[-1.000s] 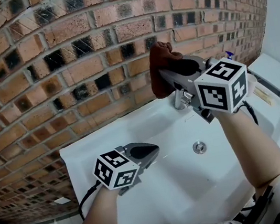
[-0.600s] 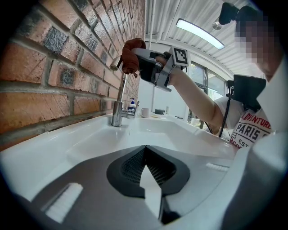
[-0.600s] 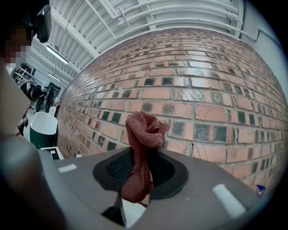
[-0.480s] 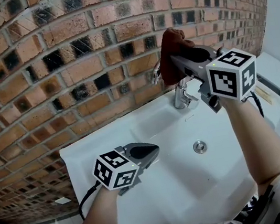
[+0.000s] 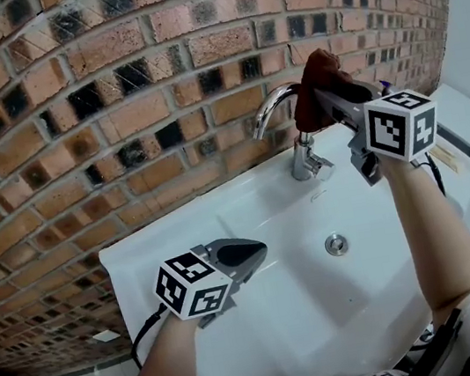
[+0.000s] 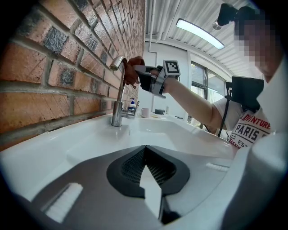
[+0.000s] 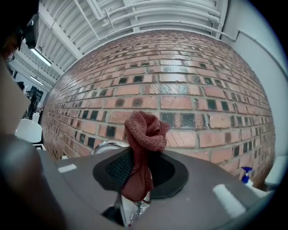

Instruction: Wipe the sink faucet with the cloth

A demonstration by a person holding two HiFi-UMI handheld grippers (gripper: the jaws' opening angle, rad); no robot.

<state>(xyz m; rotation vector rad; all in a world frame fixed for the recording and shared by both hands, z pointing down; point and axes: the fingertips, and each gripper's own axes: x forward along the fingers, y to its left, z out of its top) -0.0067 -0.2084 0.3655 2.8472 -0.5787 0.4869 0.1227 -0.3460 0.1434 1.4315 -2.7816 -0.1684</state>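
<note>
The chrome faucet (image 5: 279, 109) arches over the white sink (image 5: 181, 236), its base at the back rim. My right gripper (image 5: 330, 97) is shut on a dark red knitted cloth (image 5: 315, 87), which rests against the rear of the faucet's arch; the spout end is uncovered. In the right gripper view the cloth (image 7: 143, 139) bunches up between the jaws of the right gripper (image 7: 141, 175), with a bit of the faucet (image 7: 107, 146) behind. My left gripper (image 5: 248, 255) hangs shut and empty over the basin's left part. The left gripper view shows the faucet (image 6: 118, 96) and cloth (image 6: 132, 72) ahead.
A brick wall (image 5: 113, 96) rises right behind the sink. The drain (image 5: 335, 244) lies in the basin's middle. A spray bottle (image 7: 245, 175) stands at the right, and a mug (image 6: 145, 112) beyond the faucet. A white counter (image 5: 461, 122) adjoins the sink's right side.
My right gripper has carried the cloth to the right along the faucet's arch, from the spout end to the rear, baring the spout. The left gripper has stayed put.
</note>
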